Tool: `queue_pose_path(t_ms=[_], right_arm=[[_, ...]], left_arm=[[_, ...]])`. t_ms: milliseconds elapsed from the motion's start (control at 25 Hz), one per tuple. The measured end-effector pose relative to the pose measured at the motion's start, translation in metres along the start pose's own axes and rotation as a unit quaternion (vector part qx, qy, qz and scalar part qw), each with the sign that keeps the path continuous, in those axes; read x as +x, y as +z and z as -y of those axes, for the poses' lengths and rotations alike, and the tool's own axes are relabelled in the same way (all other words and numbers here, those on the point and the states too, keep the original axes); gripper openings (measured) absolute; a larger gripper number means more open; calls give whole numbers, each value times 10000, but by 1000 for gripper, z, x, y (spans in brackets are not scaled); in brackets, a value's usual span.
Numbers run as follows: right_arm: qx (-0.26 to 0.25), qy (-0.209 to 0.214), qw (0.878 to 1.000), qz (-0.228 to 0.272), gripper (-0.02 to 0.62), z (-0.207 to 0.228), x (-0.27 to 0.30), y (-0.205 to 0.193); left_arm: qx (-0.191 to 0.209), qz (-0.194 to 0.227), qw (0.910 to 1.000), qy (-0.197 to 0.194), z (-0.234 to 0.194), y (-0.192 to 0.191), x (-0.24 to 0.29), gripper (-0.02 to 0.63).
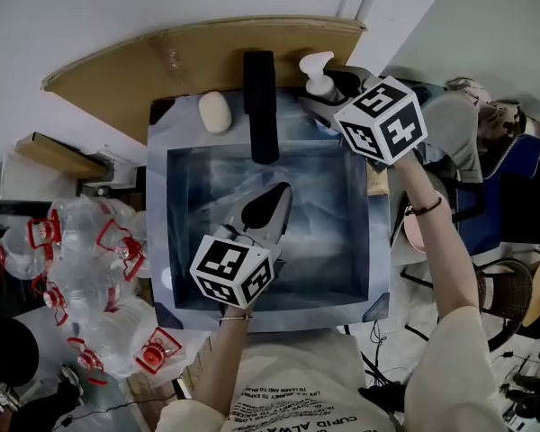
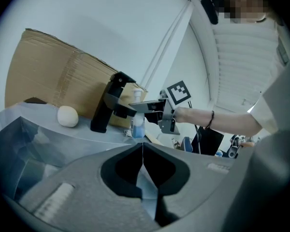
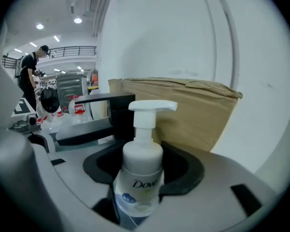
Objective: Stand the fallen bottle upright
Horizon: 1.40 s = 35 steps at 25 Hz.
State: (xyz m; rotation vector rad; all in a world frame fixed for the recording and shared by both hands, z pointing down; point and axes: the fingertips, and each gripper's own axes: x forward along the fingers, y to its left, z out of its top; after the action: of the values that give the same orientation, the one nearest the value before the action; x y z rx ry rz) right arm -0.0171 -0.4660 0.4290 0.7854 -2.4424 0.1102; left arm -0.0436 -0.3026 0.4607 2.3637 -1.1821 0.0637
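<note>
Right gripper (image 1: 317,97) clamps its jaws on the white Dove pump bottle (image 1: 319,72), held upright at the far right corner of the steel sink (image 1: 184,241), just right of the black faucet (image 1: 260,106). Whether its base touches the rim cannot be told. Left gripper (image 1: 272,207) hovers over the basin with jaws pressed together and nothing between them. An oval white soap bar (image 1: 214,112) lies on the far rim, left of the faucet. Behind the sink, a cardboard sheet (image 1: 144,61) leans against the white wall (image 1: 117,7). Clear plastic bottles with red labels (image 1: 90,268) are heaped to the left.

Left gripper (image 2: 143,147) jaws together; right gripper (image 3: 144,167) seemingly clamping bottle (image 3: 143,149).
</note>
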Motion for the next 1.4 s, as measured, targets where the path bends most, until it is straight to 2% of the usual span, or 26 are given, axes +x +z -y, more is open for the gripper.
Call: queue_pose_path(t_ms=[200,440,560,760,1400], right_arm=[[609,-345,9935,896,233,1,-10,15],[1139,-832,9719,1883,233,7,-21,26],[1311,-1091,9604,2204,233,10,-25,28],[1253,-1396,9517,2431,233,1,-23,24],[1000,-1758,9463,2522,233,-12,-15,10]], left_arm=[[30,68,10000,11,1,5,-3,25],[28,62,10000,40,1,4,-5,25],[1,48,10000,58,-2,3,-6,25],[2,50,9999,129,-6,1,-8,25],[-19,-25,9998,186,-12,-8,-12,25]])
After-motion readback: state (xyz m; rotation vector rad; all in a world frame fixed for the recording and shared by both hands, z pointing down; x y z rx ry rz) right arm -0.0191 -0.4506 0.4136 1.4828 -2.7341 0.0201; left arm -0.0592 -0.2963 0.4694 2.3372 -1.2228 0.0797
